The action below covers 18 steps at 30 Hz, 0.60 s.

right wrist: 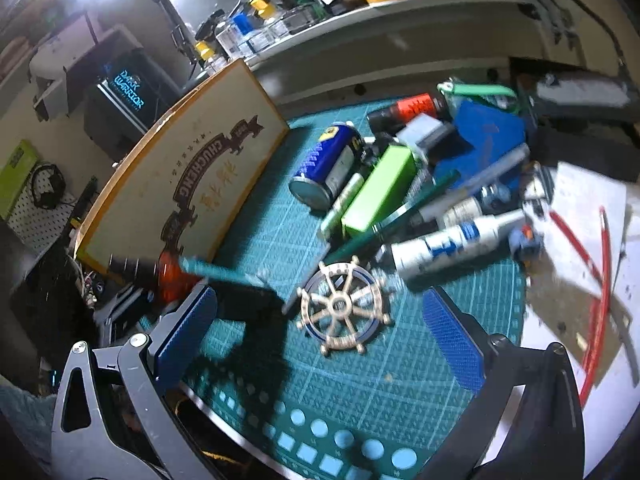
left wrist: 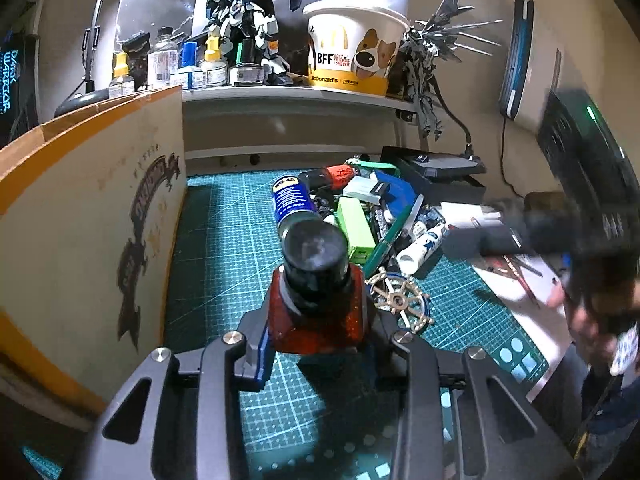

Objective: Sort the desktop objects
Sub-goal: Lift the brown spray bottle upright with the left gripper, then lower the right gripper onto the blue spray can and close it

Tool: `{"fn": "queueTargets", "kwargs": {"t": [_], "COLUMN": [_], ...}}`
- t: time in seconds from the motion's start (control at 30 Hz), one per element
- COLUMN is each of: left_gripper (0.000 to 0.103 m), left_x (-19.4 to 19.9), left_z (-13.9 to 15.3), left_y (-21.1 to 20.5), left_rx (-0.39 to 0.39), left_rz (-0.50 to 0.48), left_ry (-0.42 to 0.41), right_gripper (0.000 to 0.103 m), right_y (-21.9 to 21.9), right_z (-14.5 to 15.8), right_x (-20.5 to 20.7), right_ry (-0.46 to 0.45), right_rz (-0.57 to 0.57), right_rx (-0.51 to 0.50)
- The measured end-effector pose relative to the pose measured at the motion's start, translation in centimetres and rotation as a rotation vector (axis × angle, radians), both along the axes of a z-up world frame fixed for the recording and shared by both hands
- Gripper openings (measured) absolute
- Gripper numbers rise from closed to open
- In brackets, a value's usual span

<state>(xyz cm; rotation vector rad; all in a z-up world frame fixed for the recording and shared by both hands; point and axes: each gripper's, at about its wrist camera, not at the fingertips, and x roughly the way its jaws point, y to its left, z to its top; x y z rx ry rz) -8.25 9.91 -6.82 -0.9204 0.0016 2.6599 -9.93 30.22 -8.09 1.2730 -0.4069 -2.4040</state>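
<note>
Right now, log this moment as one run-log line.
left gripper: jaws shut on red glitter bottle | right gripper: jaws open over ship's-wheel ornament | cutting mat: pile unsorted

A red glittery bottle [left wrist: 318, 312] with a black cap stands upright on the green cutting mat [left wrist: 224, 248], near a brass ship's-wheel ornament [right wrist: 344, 312] and a pile holding a blue spray can [right wrist: 328, 164] lying on its side, a green box [right wrist: 380, 192] and a white tube [right wrist: 452, 244]

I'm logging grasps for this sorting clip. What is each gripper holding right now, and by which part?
The left gripper clamps a red glittery bottle by its body, below the black cap. The right gripper is open and holds nothing.
</note>
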Motion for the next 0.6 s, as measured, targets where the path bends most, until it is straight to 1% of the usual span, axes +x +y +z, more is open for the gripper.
{"fn": "queueTargets", "kwargs": {"t": [0.1, 0.17, 0.23, 0.37, 0.47, 0.53, 0.6], "left_gripper": [0.035, 0.035, 0.035, 0.035, 0.035, 0.035, 0.035], "left_x": [0.2, 0.2, 0.2, 0.6, 1.4, 1.7, 1.5], "left_z": [0.0, 0.0, 0.1, 0.9, 1.4, 1.3, 0.9], "left_y": [-0.2, -0.4, -0.6, -0.5, -0.5, -0.4, -0.3], "left_rx": [-0.002, 0.003, 0.007, -0.059, -0.067, -0.068, -0.074], "left_rz": [0.006, 0.003, -0.002, -0.006, -0.039, -0.046, -0.047], "left_ry": [-0.002, -0.004, -0.021, -0.082, -0.081, -0.075, -0.083], "right_gripper": [0.103, 0.103, 0.103, 0.103, 0.101, 0.098, 0.088], "right_y": [-1.0, -1.7, -2.4, -4.0, -5.5, -6.5, -7.2], "right_z": [0.7, 1.0, 1.1, 0.4, -0.4, -1.6, -2.8], "right_x": [-2.1, -3.8, -6.1, -10.4, -13.2, -15.2, -16.7], "right_ry": [-0.022, -0.041, -0.064, -0.144, -0.186, -0.231, -0.266], "right_rz": [-0.013, 0.002, 0.011, 0.038, 0.05, 0.069, 0.065], "right_rx": [0.025, 0.029, 0.061, 0.118, 0.188, 0.202, 0.217]}}
